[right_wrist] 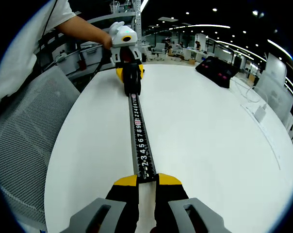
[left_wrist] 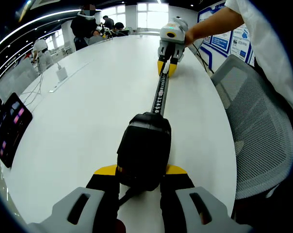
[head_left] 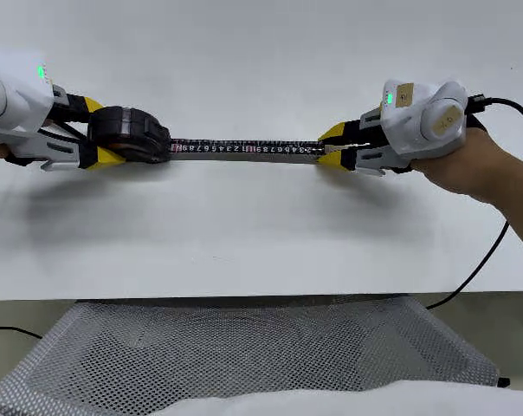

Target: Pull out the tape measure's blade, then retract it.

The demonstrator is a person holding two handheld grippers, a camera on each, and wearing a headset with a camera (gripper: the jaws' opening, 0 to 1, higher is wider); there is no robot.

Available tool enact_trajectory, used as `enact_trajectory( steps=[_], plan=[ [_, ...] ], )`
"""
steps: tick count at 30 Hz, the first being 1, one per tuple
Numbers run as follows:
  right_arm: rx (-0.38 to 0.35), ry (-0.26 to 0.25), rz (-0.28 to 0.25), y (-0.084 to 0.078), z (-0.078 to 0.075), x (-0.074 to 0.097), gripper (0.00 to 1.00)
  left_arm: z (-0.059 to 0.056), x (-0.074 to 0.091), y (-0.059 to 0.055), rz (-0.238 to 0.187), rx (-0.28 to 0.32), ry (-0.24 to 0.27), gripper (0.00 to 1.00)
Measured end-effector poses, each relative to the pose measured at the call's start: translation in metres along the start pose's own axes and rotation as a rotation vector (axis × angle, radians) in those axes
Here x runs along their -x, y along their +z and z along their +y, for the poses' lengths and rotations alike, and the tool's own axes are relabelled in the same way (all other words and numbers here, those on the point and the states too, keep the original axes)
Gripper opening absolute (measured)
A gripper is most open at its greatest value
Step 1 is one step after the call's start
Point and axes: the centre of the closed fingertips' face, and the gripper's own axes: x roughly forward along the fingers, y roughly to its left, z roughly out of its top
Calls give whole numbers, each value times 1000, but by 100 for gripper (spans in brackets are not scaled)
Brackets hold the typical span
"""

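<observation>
A black tape measure case (head_left: pixel 129 133) rests on the white table (head_left: pixel 261 243), and my left gripper (head_left: pixel 104 133) is shut on it. In the left gripper view the case (left_wrist: pixel 144 149) sits between the yellow-tipped jaws, with the blade (left_wrist: pixel 160 92) running away toward the right gripper (left_wrist: pixel 167 67). The dark numbered blade (head_left: pixel 244 148) lies pulled out across the table. My right gripper (head_left: pixel 334 146) is shut on the blade's end. In the right gripper view the blade (right_wrist: pixel 140 145) runs from the right gripper (right_wrist: pixel 146 181) to the case (right_wrist: pixel 132 76) held by the left gripper (right_wrist: pixel 128 72).
A grey mesh chair (head_left: pixel 244 351) stands just below the table's near edge. A black cable (head_left: pixel 504 217) trails from the right gripper over the table's right side. A dark tablet (left_wrist: pixel 8 126) and other small items lie far across the table. People stand in the background.
</observation>
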Motion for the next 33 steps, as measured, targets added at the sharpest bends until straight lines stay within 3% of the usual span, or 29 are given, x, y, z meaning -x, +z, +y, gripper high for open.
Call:
enact_trajectory(
  steps=[18, 28, 33],
  plan=[
    [-7, -12, 43, -22, -1, 17, 7, -1, 0, 1, 0, 0, 2, 27],
    [-16, -10, 44, -22, 0, 17, 8, -1, 0, 1, 5, 3, 5, 27],
    [6, 5, 68, -22, 1, 17, 8, -1, 0, 1, 18, 20, 10, 27]
  ],
)
